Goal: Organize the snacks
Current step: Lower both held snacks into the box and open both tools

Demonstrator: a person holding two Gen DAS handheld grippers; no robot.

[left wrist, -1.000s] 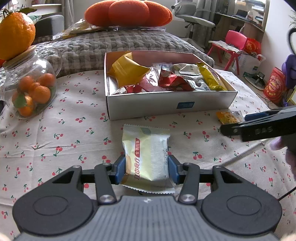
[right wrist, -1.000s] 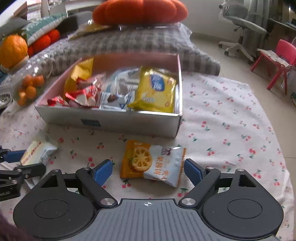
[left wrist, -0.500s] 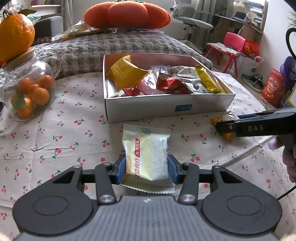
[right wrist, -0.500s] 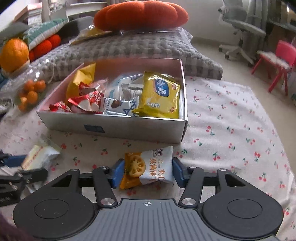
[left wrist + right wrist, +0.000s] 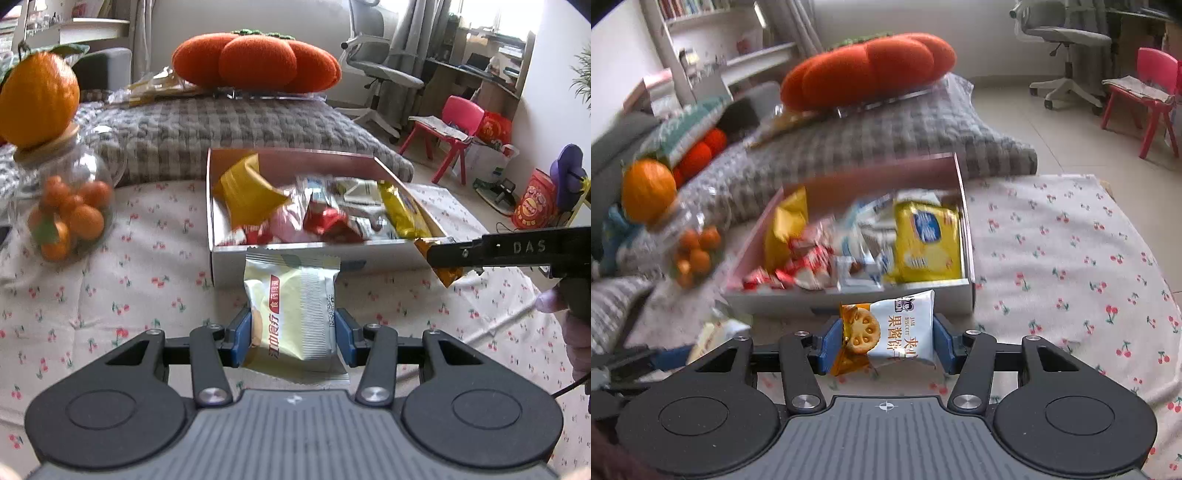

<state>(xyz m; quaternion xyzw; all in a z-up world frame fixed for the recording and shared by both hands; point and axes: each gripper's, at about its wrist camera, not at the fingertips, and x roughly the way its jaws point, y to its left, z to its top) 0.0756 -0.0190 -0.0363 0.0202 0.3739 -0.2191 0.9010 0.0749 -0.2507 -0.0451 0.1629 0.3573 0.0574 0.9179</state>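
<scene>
Before the box, left gripper pinching upright cream packet, right gripper clamped on crosswise biscuit packet.

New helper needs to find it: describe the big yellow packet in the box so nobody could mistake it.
Start at the white snack box on the cherry-print cloth. The yellow packet lies flat in its right end, against the right wall. It alone bears a blue label; the other yellow packet at the left end is plain and tilted.

Glass jar of oranges — orange pumpkin cushion behind.

Soft daylight, fisheye warp, motion blur
</scene>
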